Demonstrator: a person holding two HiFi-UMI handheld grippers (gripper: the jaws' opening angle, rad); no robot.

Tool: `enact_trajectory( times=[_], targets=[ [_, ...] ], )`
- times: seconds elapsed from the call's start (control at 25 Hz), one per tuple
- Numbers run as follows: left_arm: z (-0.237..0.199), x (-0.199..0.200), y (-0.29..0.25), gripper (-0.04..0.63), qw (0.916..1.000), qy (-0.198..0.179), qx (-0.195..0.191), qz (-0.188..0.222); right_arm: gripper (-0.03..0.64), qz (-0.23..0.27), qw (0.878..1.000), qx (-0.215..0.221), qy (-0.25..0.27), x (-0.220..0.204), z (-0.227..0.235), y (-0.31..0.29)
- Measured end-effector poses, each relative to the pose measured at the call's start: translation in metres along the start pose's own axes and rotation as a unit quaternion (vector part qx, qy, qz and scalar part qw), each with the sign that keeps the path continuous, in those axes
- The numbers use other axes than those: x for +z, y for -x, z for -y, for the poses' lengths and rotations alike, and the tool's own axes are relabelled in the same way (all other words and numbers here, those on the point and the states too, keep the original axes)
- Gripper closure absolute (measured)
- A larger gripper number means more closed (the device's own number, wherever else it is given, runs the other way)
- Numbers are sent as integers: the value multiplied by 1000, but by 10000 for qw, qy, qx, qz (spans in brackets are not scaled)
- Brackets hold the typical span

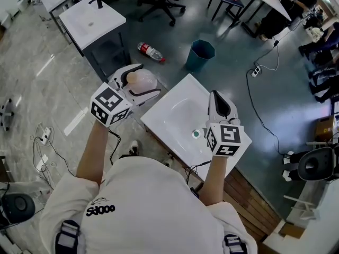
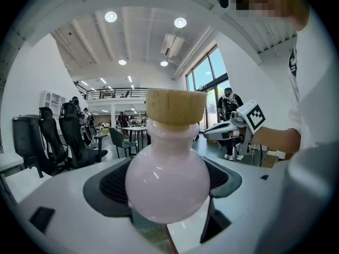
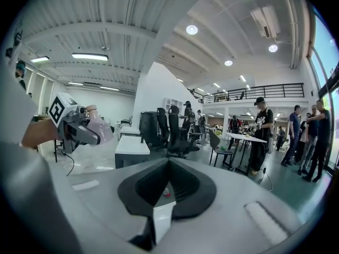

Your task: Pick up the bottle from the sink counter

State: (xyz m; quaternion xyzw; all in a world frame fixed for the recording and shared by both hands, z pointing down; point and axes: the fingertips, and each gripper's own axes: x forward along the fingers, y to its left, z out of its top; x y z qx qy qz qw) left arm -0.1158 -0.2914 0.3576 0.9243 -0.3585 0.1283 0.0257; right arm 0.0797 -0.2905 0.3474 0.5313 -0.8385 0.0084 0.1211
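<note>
A round pale-pink bottle point(image 1: 140, 79) with a cork stopper is held off the counter, left of the white sink counter point(image 1: 170, 100). My left gripper point(image 1: 146, 81) is shut on its round body. In the left gripper view the bottle point(image 2: 167, 163) fills the space between the dark pads point(image 2: 112, 183), upright. My right gripper point(image 1: 215, 97) hovers over the basin near the green drain point(image 1: 196, 134), its jaws together with nothing between them. The right gripper view shows the bottle point(image 3: 100, 128) in the left gripper point(image 3: 79, 127) at far left.
A second white sink unit point(image 1: 92, 19) stands behind. A plastic bottle point(image 1: 151, 51) lies on the floor beside a teal bin point(image 1: 201, 54). Cables point(image 1: 262, 118) run over the floor to the right. Office chairs point(image 1: 159, 1), desks and people are further back.
</note>
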Motion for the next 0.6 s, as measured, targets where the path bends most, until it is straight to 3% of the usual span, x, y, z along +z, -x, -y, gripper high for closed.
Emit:
enact_trajectory(
  times=[0.6],
  targets=[
    [6, 5, 10, 195, 9999, -8, -42, 95, 607, -56, 9999, 16, 83, -2, -11, 7]
  ],
)
